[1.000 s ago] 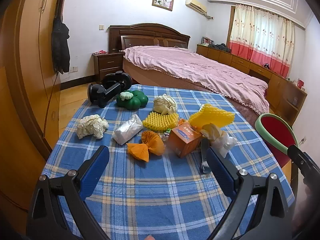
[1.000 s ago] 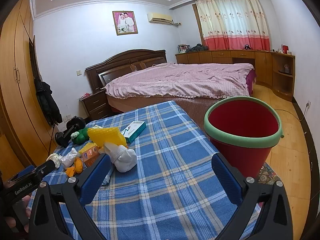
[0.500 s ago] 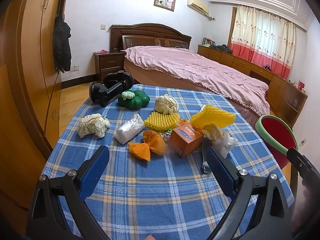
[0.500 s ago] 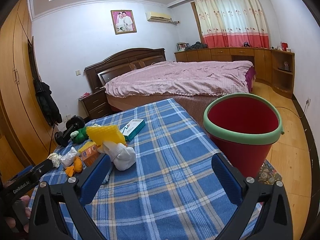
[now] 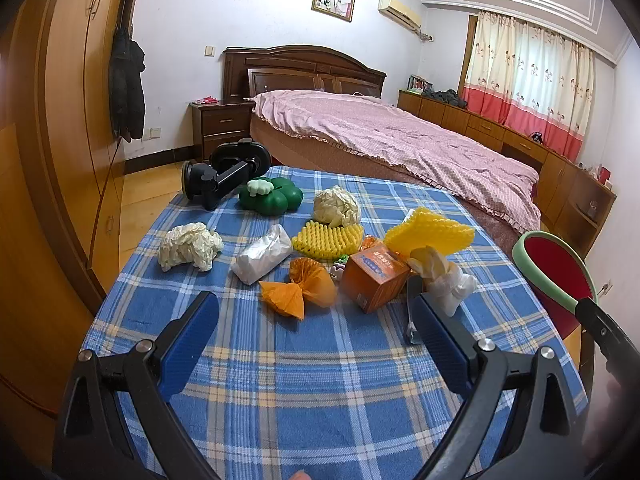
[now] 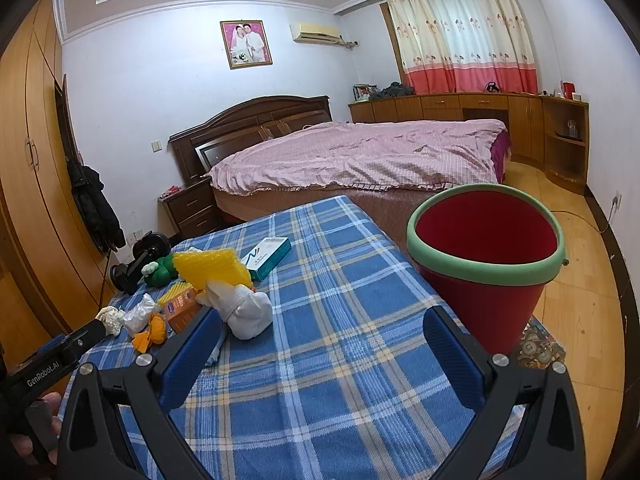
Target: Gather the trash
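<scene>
Crumpled paper, foam and wrappers make up the trash, and all of it lies on my blue plaid tablecloth (image 5: 320,380): a crumpled white paper wad (image 5: 189,246), a clear plastic packet (image 5: 264,254), a twisted orange net wrapper (image 5: 298,290), an orange cardboard box (image 5: 376,276), two pieces of yellow foam netting (image 5: 328,238) (image 5: 430,234), a cream paper ball (image 5: 336,206) and a white crumpled bag (image 6: 246,310). A white-and-teal carton (image 6: 268,258) sits a little apart, nearer the bed side. The red bucket with a green rim (image 6: 484,256) stands off the table's edge on my right, and what I can see of its inside looks bare, so I judge nothing is collected yet and every piece is left to do. My left gripper (image 5: 316,340) hangs spread wide and holds nothing, facing the pile, nearest the orange wrapper. My right gripper (image 6: 320,344) is equally wide and unloaded, between the white bag and the bucket. A green clover-shaped toy (image 5: 272,200) and a black phone mount (image 5: 220,176) at the far edge may not be trash.
</scene>
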